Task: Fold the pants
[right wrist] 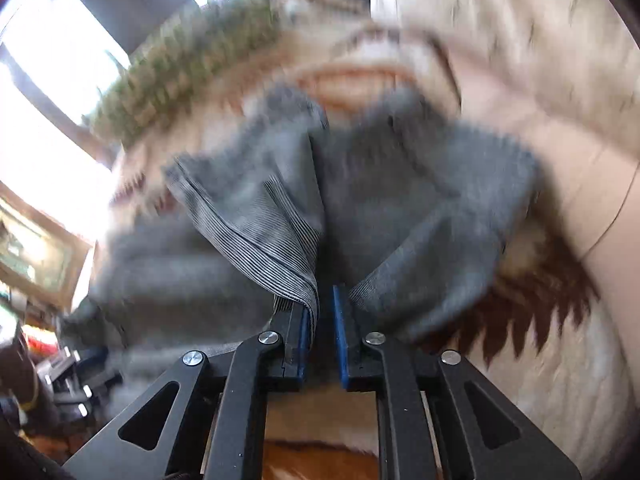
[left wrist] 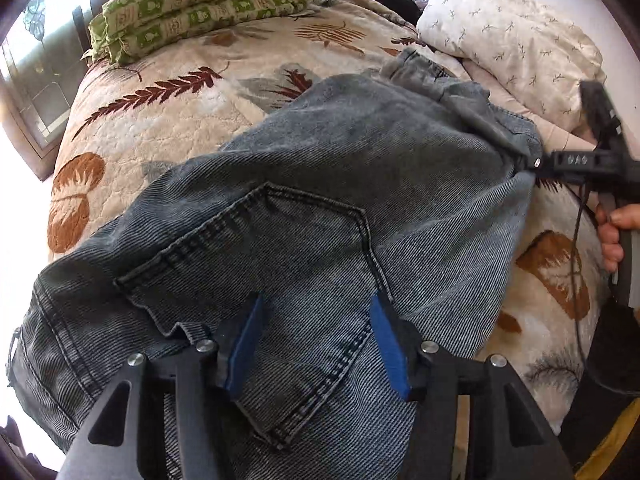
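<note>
Pants: grey denim, lying on bed.
Left gripper: jaws apart over back pocket, nothing held.
Right gripper: jaws clamped on pants edge.

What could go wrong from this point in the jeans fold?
1. The right gripper pinches only a thin bunched edge of the jeans; the denim could slip out mid-pull.
2. The left gripper is open over the back pocket, so nothing anchors that end and the whole garment may drag across the quilt instead of folding.
</note>
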Action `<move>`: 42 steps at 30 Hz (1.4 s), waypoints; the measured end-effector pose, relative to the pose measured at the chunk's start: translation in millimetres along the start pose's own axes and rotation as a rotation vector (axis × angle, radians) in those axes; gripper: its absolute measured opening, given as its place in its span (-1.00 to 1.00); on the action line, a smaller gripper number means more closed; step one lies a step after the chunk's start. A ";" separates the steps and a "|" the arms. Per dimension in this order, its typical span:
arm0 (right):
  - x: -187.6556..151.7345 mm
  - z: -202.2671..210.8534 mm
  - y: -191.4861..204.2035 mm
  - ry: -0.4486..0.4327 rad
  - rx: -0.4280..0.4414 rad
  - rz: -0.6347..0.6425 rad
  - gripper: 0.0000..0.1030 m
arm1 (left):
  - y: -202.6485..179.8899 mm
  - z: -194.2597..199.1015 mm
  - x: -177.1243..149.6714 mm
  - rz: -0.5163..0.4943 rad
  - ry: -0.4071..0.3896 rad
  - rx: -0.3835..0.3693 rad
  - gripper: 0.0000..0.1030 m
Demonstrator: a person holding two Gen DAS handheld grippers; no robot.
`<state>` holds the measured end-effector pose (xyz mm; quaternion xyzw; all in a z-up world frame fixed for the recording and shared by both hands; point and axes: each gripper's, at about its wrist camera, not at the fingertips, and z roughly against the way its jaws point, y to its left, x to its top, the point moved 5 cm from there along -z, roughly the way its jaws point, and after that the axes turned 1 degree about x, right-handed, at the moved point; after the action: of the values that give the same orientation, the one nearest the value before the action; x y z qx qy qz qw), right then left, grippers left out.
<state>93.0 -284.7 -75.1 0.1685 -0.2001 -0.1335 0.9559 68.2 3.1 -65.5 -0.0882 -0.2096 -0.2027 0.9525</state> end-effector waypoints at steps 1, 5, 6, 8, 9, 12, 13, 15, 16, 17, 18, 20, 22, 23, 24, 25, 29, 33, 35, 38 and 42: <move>2.0 2.5 -0.6 0.010 0.006 -0.005 -0.51 | -0.1 3.7 0.8 0.004 0.008 -0.006 0.11; 19.2 34.1 16.1 -0.040 -0.028 0.078 0.17 | -5.7 27.1 19.1 -0.009 -0.030 -0.035 0.11; 25.6 44.3 23.8 -0.074 -0.032 0.120 0.20 | -8.8 33.0 27.2 -0.016 -0.051 -0.042 0.13; 37.8 56.9 45.1 -0.130 -0.017 0.202 0.25 | -13.6 34.8 46.1 -0.018 -0.076 -0.058 0.18; 41.4 57.7 54.3 -0.143 0.003 0.230 0.25 | -17.4 32.5 55.3 -0.019 -0.082 -0.066 0.19; 58.6 39.9 90.0 -0.133 0.093 0.326 0.24 | -29.2 15.5 68.9 -0.015 -0.062 -0.096 0.19; 62.4 25.2 99.1 -0.103 0.107 0.356 0.18 | -32.3 9.0 68.3 -0.013 -0.049 -0.106 0.19; 66.2 -2.9 110.0 -0.052 0.099 0.386 0.05 | -39.6 -4.3 58.1 -0.007 -0.020 -0.129 0.19; 65.4 -20.1 115.4 -0.019 0.088 0.404 0.03 | -42.4 -11.4 50.9 -0.001 -0.003 -0.142 0.19; 62.5 -28.1 116.9 -0.005 0.082 0.416 0.02 | -44.8 -18.3 44.4 0.004 0.012 -0.149 0.19; 59.3 -42.0 120.7 0.019 0.055 0.444 -0.06 | -45.8 -24.2 37.9 0.007 0.020 -0.147 0.19; 57.0 -58.6 123.4 0.004 -0.046 0.501 -0.65 | -47.6 -24.8 32.3 -0.009 -0.015 -0.140 0.20; 62.2 -49.6 114.3 -0.073 -0.074 0.462 -0.79 | -47.0 -21.5 32.1 0.003 -0.014 -0.152 0.20; 66.7 -36.6 107.2 -0.116 -0.064 0.414 -0.79 | -45.7 -19.8 33.1 0.012 -0.007 -0.162 0.20; 71.5 -21.9 100.8 -0.157 -0.049 0.373 -0.80 | -44.4 -18.7 34.6 0.017 -0.002 -0.170 0.20; 77.2 2.2 90.2 -0.215 -0.028 0.318 -0.80 | -43.7 -17.7 35.8 0.015 0.003 -0.171 0.20; 85.5 66.6 46.4 -0.324 -0.012 0.180 -0.80 | -47.5 -20.8 36.4 -0.021 0.019 -0.145 0.20; 75.5 81.4 -10.7 -0.314 -0.113 0.069 -0.80 | -49.2 -22.8 35.4 -0.040 0.028 -0.126 0.20; 65.1 66.6 -39.6 -0.237 -0.161 -0.003 -0.80 | -49.2 -23.4 35.8 -0.048 0.040 -0.119 0.20; 50.8 46.0 -71.7 -0.138 -0.196 -0.100 -0.80 | -51.6 -23.7 40.0 -0.072 0.058 -0.109 0.20; 48.4 45.5 -81.2 -0.127 -0.209 -0.118 -0.75 | -57.3 -14.1 58.5 -0.105 0.033 -0.114 0.20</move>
<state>101.1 -386.2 -49.9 0.0707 -0.2350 -0.2201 0.9441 97.7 -72.6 -48.0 -0.1280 -0.1865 -0.2654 0.9372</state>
